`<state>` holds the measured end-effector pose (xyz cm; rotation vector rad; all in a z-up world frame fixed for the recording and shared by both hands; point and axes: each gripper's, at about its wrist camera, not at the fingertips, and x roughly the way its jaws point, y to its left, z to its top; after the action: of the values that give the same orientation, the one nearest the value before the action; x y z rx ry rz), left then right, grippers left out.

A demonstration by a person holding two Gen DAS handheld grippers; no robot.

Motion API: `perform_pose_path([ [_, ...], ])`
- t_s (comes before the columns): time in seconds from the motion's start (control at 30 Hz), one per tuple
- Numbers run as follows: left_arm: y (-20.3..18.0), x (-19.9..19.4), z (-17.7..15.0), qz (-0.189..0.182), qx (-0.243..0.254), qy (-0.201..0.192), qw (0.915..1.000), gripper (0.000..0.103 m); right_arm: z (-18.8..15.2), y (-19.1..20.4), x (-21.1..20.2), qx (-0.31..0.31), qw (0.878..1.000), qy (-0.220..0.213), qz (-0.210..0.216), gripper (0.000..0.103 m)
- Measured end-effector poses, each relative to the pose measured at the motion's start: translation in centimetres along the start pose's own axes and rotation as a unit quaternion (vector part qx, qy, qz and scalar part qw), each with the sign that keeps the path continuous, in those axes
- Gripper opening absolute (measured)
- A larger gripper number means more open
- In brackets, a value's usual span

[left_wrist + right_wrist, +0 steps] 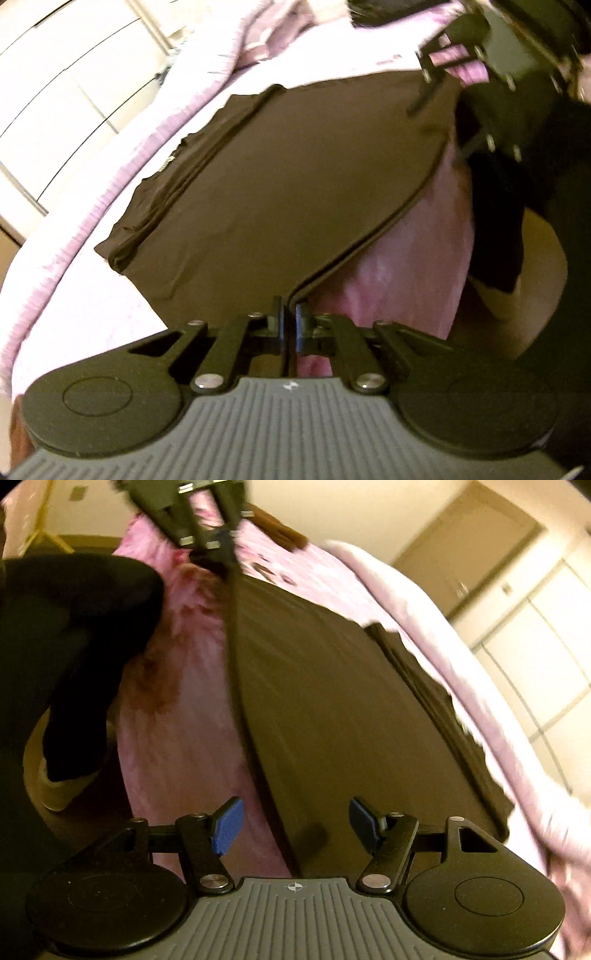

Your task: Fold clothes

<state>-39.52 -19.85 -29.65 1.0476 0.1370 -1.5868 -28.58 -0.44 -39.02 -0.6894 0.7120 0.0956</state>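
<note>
1. The left view shows the left tool (pixel 290 314) low in the middle, with its jaws squeezed together on the edge of the dark cloth (pixel 280 184). The right tool (pixel 448 92) shows up blurry in the top right corner of this view.
2. The right view shows the right tool (pixel 295 823) with its blue pads (pixel 229 825) standing wide apart. Nothing is between them. Only this view shows those pads plainly. The left tool (pixel 218 550) is far off at the top here, pinching the cloth (pixel 332 701) edge.
3. The cloth lies spread flat on the bed (pixel 92 295), on a pink cover (pixel 177 738). Its hem runs from the left tool to just in front of the right tool. The right tool hangs over the near end of that hem.
4. One folded side of the cloth lies by the far edge of the bed.
5. A white cupboard (pixel 55 92) stands past the bed. The right view also shows a brown door (pixel 469 550).
6. A person's dark sleeve (pixel 74 646) fills the left side of the right view and hides part of the bed.
</note>
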Motion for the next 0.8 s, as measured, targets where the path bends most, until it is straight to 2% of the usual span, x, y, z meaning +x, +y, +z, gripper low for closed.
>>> perform_pose_path([
  [0.13,1.4,-0.4,1.1,0.01,-0.015,-0.016,0.9997,0.004,0.9,0.8,1.7,-0.012,1.0,-0.023,-0.01,0.066],
  [0.3,1.1,-1.3,1.3,0.022,0.006,-0.014,0.9996,0.004,0.5,0.1,0.9,-0.005,0.997,-0.04,-0.064,0.064],
  [0.37,0.8,-1.5,1.0,0.021,0.011,-0.014,0.9996,0.004,-0.5,-0.5,0.2,-0.008,0.995,-0.033,-0.094,0.059],
  [0.43,0.6,-1.3,0.7,0.021,0.011,-0.009,0.9997,0.004,-2.2,-0.9,0.0,-0.028,0.991,-0.007,-0.13,0.057],
  [0.5,0.3,-0.7,0.3,0.021,0.014,-0.001,0.9997,0.004,-3.9,-1.1,0.2,-0.051,0.987,0.028,-0.148,0.051],
  [0.63,-0.5,0.6,0.0,0.027,0.039,0.015,0.9988,0.004,-7.4,-2.7,-0.2,-0.068,0.979,0.071,-0.179,0.038],
  [0.7,-0.9,1.1,-0.2,0.037,0.057,0.022,0.9974,0.003,-8.2,-3.4,-0.5,-0.069,0.978,0.079,-0.181,0.027],
  [0.73,-1.0,1.3,-0.2,0.042,0.066,0.025,0.9966,0.003,-8.4,-3.8,-0.5,-0.068,0.978,0.083,-0.179,0.01],
  [0.77,-0.9,1.2,-0.1,0.048,0.073,0.026,0.9958,0.003,-8.5,-4.2,-0.6,-0.067,0.978,0.088,-0.177,0.003],
  [0.8,-0.7,0.9,0.2,0.053,0.081,0.025,0.995,0.003,-8.7,-4.6,-0.7,-0.066,0.978,0.092,-0.175,0.003],
])
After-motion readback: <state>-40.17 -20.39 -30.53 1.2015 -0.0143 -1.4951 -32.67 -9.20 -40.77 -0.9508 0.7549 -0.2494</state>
